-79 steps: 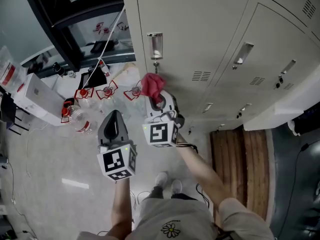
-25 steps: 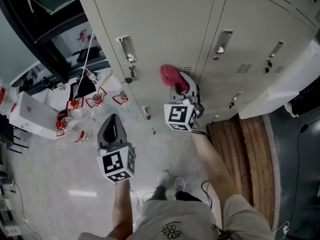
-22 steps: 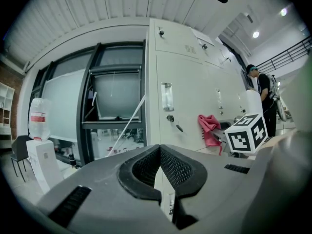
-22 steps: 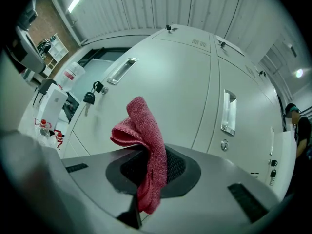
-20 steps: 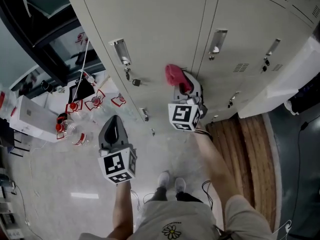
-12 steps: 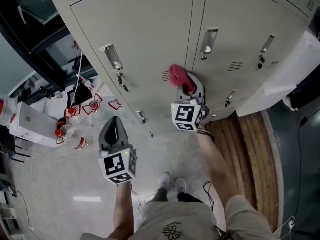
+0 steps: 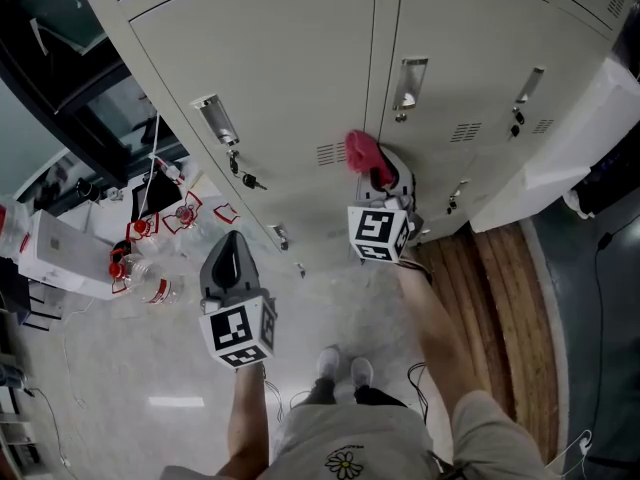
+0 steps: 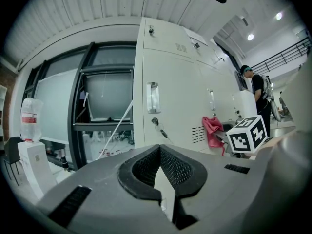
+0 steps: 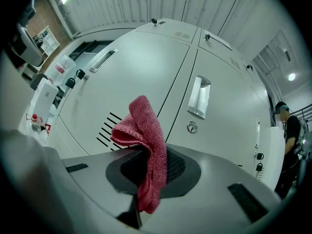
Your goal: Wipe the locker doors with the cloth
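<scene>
Pinching a crumpled red terry cloth (image 7: 360,151), the right gripper (image 7: 375,175) points its length at the slotted vent (image 7: 331,153) of the beige metal locker door (image 7: 280,58); left gripper (image 7: 232,258) closed, empty.

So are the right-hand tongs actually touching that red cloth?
Touching. The right gripper view shows the right tongs closed on the cloth, with its fold pinched between them and the rest sticking out in front.

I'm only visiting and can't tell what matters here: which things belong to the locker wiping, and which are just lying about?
In the job:
red cloth, clamped in the right gripper
locker doors

Just lying about:
plastic bottles on the floor
white box beside them
wooden boards
left gripper, shut and empty
</scene>
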A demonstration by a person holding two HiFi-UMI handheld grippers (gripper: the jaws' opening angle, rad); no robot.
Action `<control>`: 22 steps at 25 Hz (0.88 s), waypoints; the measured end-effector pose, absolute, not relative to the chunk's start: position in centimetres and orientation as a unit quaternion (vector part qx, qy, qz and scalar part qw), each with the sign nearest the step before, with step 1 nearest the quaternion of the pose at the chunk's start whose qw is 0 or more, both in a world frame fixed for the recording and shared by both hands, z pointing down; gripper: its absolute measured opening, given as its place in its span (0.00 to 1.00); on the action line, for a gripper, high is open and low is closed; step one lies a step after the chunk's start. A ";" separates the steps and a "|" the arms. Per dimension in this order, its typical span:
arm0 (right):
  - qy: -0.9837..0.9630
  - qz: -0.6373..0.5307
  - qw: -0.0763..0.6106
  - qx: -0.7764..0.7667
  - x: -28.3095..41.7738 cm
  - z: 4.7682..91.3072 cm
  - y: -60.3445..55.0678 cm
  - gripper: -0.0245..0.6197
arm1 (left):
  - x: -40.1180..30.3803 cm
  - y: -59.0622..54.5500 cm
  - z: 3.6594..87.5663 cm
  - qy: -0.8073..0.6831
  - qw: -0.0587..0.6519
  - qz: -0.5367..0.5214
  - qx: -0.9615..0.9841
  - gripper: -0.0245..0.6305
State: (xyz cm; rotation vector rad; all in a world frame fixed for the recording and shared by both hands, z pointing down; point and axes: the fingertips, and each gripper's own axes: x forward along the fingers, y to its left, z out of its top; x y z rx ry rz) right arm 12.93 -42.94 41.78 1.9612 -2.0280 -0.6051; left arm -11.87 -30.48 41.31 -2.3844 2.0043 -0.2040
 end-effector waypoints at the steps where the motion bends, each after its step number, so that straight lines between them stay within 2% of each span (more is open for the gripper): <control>1: -0.697 -0.206 0.127 0.675 12.9 41.8 -42.9 0.08 | -11.9 -30.5 41.3 0.642 0.009 -0.064 -0.764 0.06; 8: -0.707 -0.204 0.120 0.667 12.0 40.3 -41.8 0.08 | -11.8 -30.3 39.9 0.638 0.024 -0.052 -0.768 0.06; 17: -0.732 -0.264 0.050 0.627 8.1 32.0 -35.7 0.08 | -11.6 -28.3 34.6 0.633 0.071 -0.006 -0.771 0.06; 22: -0.743 -0.294 0.024 0.601 6.2 30.2 -29.6 0.08 | -11.7 -25.4 32.9 0.628 0.091 0.012 -0.773 0.06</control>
